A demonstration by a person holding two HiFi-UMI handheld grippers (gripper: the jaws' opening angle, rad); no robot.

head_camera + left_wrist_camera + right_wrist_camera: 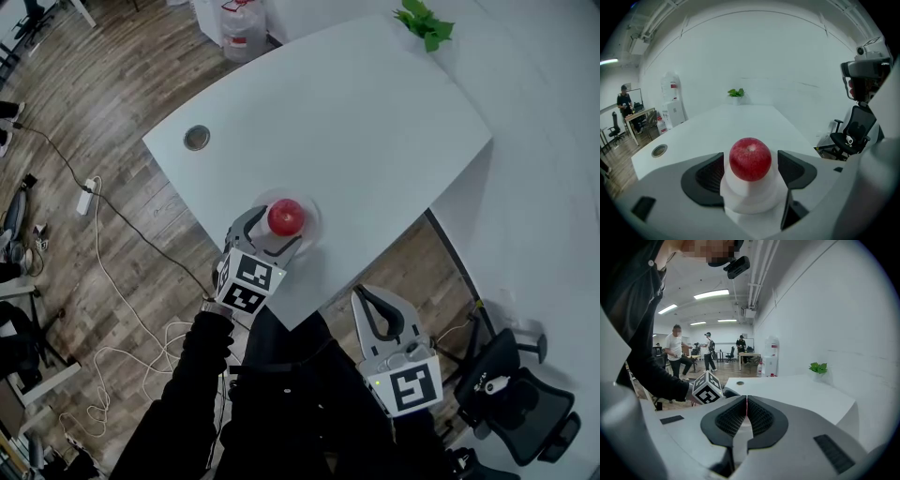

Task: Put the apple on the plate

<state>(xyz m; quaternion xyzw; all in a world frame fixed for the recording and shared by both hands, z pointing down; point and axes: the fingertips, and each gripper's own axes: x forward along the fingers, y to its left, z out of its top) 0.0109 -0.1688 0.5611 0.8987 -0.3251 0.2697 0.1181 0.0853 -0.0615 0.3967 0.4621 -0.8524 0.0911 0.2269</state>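
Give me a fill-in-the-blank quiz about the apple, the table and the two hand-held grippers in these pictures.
1. The apple is ___ in colour.
2. The apple sits between the parted jaws of the ___ hand-held gripper.
3. The right hand-held gripper is ___, with nothing between its jaws.
4. The table has a plain ___ top.

Missing words: red; left; shut; white
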